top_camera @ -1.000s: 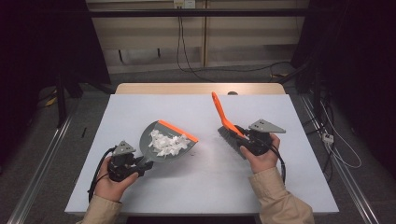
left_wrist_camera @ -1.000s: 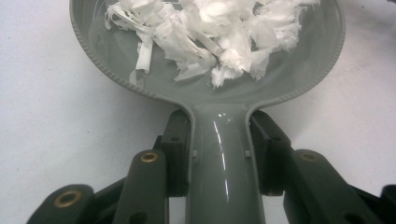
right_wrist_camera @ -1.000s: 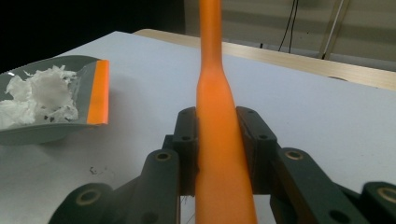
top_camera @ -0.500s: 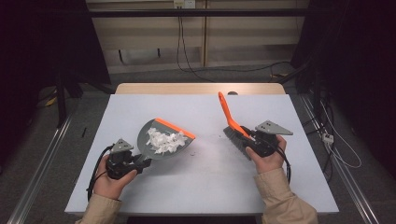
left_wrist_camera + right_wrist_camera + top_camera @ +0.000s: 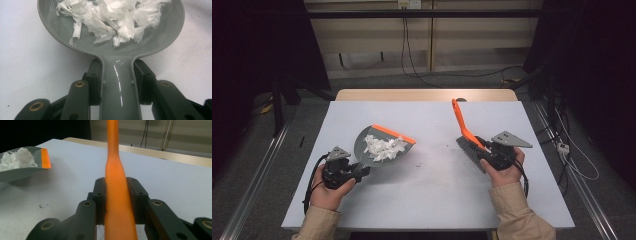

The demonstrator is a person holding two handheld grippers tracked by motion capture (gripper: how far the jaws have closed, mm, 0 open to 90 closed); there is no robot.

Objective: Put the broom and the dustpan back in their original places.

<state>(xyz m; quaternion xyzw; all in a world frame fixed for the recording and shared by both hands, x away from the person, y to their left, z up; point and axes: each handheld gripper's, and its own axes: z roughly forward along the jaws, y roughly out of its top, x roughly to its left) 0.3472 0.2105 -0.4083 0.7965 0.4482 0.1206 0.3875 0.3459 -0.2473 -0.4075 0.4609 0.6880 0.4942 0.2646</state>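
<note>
1. since a second ago, brush (image 5: 464, 131) has swung more upright and shifted right; dustpan (image 5: 382, 146) tipped slightly.
2. left gripper (image 5: 358, 172) clamps the dustpan handle at near left, paper scraps (image 5: 384, 147) inside.
3. right gripper (image 5: 486, 150) clamps the brush handle at near right.

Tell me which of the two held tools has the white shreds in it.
The grey dustpan in the left gripper: white paper shreds fill its pan. The orange-handled brush in the right gripper carries none.
</note>
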